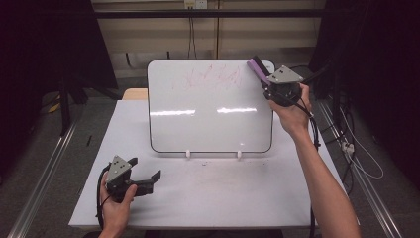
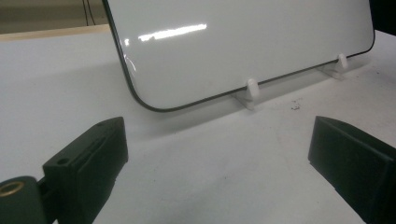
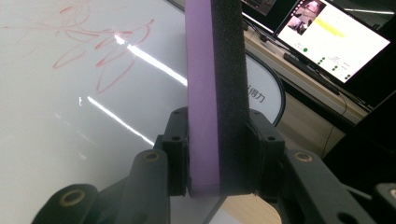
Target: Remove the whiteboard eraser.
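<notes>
A whiteboard (image 1: 210, 114) leans upright on two white feet at the middle of the table, with faint red scribbles (image 1: 210, 78) across its top. My right gripper (image 1: 265, 79) is raised at the board's top right corner, shut on a purple and black eraser (image 1: 257, 67). In the right gripper view the eraser (image 3: 215, 88) stands on edge between the jaws, its purple side facing the red marks (image 3: 105, 51). My left gripper (image 1: 147, 168) rests open on the table at the front left, short of the board's lower left corner (image 2: 140, 95).
The white table (image 1: 213, 193) has a smudged patch in front of the board. A small dark speck (image 2: 295, 107) lies near one white foot (image 2: 251, 88). Screens (image 3: 327, 32) glow behind the board. Metal rails (image 1: 39, 183) flank the table.
</notes>
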